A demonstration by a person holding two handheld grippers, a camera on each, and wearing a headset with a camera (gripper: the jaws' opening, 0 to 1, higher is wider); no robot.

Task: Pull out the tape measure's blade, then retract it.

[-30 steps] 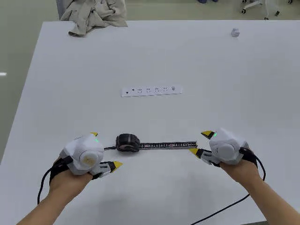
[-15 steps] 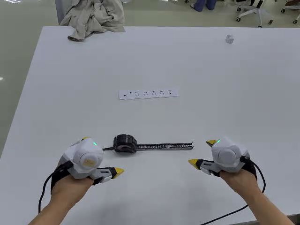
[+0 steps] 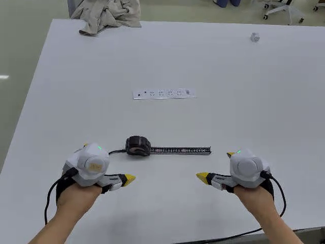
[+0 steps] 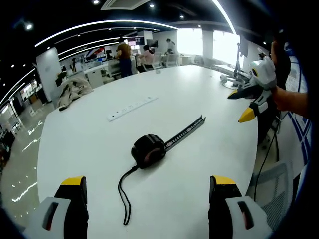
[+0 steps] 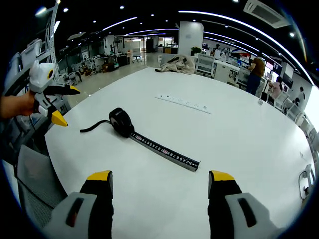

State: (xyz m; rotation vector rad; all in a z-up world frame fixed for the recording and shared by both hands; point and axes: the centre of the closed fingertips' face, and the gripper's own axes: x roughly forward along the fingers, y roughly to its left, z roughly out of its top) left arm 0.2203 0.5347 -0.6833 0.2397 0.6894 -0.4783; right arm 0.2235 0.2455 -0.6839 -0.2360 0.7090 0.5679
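Between its yellow-tipped jaws, spread wide, the left gripper [image 4: 148, 181] holds nothing; it sits near the front edge of the white table [image 3: 238, 101]. Just ahead of those jaws, in the left gripper view, lies the tape measure [image 4: 148, 150], a round black case flat on the table, with its thin black wrist cord [image 4: 123, 194] trailing back toward the jaws. The blade [image 4: 185, 132] is drawn out of the case and lies flat, running toward the right gripper [image 3: 217, 164], whose jaws are likewise wide apart and empty. The blade's free end stops short of that gripper; in the right gripper view it lies just ahead of the jaws, about midway between them. Neither gripper touches case or blade. Farther up the table a white power strip [image 3: 164, 93] lies roughly parallel to the blade. A crumpled grey cloth [image 3: 106, 14] sits at the far left corner, and a small crumpled white thing [image 3: 255, 36] lies near the far right.
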